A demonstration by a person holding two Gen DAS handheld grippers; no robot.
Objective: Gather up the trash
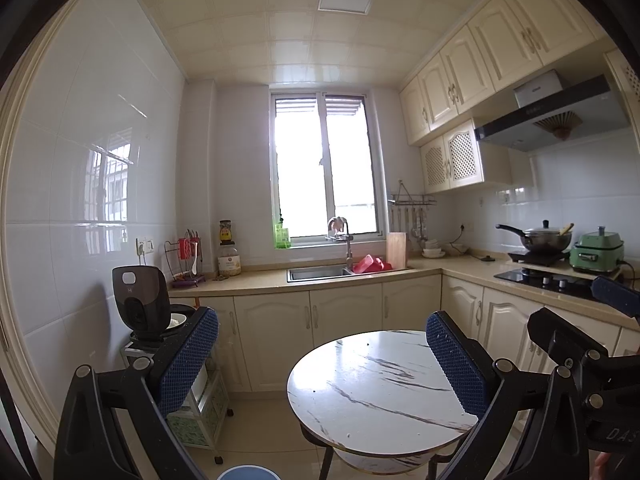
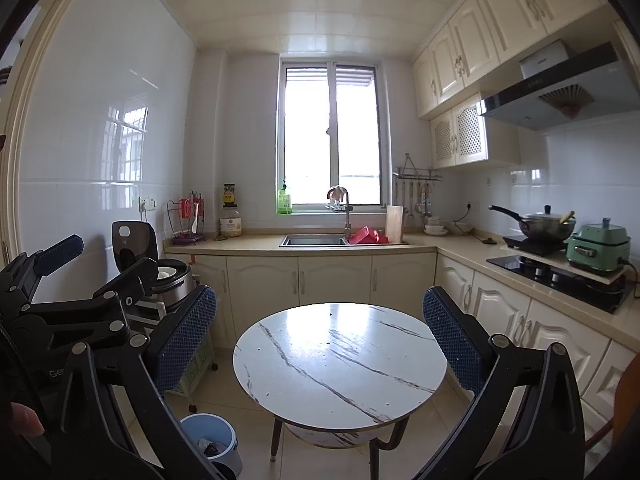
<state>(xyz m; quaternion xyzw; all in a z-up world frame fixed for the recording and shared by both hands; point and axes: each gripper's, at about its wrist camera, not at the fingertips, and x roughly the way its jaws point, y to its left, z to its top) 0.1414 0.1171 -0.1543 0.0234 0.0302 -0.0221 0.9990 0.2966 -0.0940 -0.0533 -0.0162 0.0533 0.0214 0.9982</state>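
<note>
A round white marble-look table stands in the kitchen; it also shows in the right wrist view, with only tiny dark specks on its top. A light blue bin stands on the floor at the table's left, with dark scraps inside; its rim shows in the left wrist view. My left gripper is open and empty, held above the table's near left side. My right gripper is open and empty above the table. Each gripper shows at the edge of the other's view.
An L-shaped counter with cream cabinets runs along the back and right walls, with a sink, red items, a pan and a green cooker. A rice cooker sits on a small cart at the left.
</note>
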